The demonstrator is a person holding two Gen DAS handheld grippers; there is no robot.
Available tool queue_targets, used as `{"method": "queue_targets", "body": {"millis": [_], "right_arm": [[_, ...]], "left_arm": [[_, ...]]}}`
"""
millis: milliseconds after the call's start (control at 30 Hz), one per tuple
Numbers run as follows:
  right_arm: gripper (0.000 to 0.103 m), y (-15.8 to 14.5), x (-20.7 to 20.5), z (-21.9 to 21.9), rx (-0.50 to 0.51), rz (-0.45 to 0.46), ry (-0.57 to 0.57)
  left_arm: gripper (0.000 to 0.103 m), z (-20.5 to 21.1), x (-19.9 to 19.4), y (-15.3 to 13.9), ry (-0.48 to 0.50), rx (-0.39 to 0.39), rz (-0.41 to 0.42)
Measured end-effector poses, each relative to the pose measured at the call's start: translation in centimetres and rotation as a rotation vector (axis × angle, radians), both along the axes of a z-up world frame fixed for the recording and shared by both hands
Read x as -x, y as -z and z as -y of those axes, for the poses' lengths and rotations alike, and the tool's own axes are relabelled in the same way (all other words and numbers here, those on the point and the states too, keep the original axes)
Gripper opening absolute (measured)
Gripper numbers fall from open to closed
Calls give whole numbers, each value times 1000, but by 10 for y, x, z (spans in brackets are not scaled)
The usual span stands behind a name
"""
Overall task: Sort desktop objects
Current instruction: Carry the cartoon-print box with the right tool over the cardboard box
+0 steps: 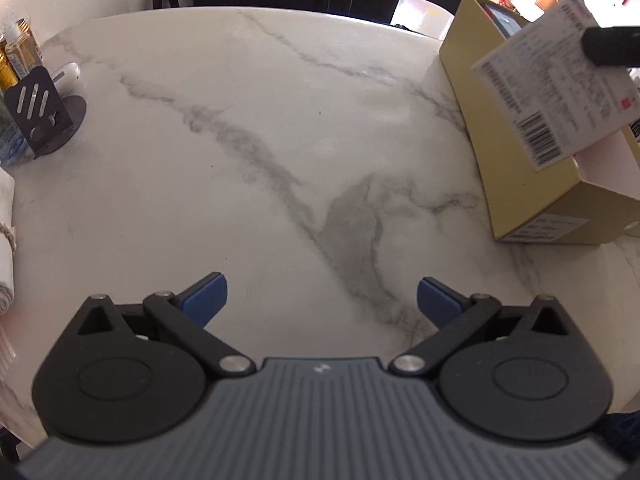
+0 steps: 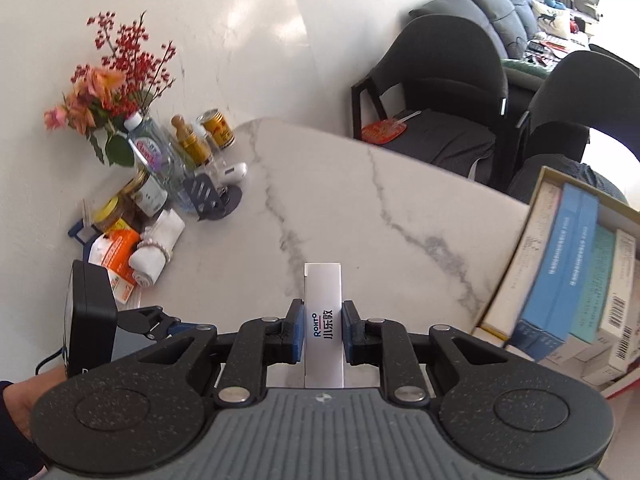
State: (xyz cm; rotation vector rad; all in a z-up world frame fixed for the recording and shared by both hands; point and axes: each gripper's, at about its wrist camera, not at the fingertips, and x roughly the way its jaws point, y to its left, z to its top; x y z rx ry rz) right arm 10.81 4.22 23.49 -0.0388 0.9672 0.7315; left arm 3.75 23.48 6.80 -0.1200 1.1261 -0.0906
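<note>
Two sets of tongs are in view. The right tongs are clamped on one slim white eye-drop carton, blue pads pressing both narrow sides, the carton standing upright between them above the marble table. In the left wrist view the same carton hangs in the air over the yellow cardboard box, barcode side facing the camera; only a black finger tip of the right tongs shows there, at the frame's edge. The left tongs stand wide apart with nothing between them, over bare table.

The yellow box holds about five flat cartons on edge: one white, two blue, one teal, one white with a barcode; its far right end is cut off by the frame and the lettering is too blurred to read.

At the table's far left corner is a cluster: one vase of red and orange flowers, one clear water bottle, one gold can, a rolled white cloth and an orange packet. Smaller bottles there overlap and cannot be counted surely. Two dark chairs stand behind the table.
</note>
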Motion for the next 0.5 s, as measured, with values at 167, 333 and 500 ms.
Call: {"method": "queue_targets", "body": {"millis": [167, 333, 500], "right_arm": [[21, -17, -1, 45, 16, 54, 78], [21, -22, -1, 84, 37, 66, 129], [21, -10, 1, 106, 42, 57, 95]], "left_arm": [[103, 14, -7, -2, 35, -4, 0], [103, 26, -11, -3, 60, -12, 2], [103, 34, -11, -3, 71, -16, -9]]}}
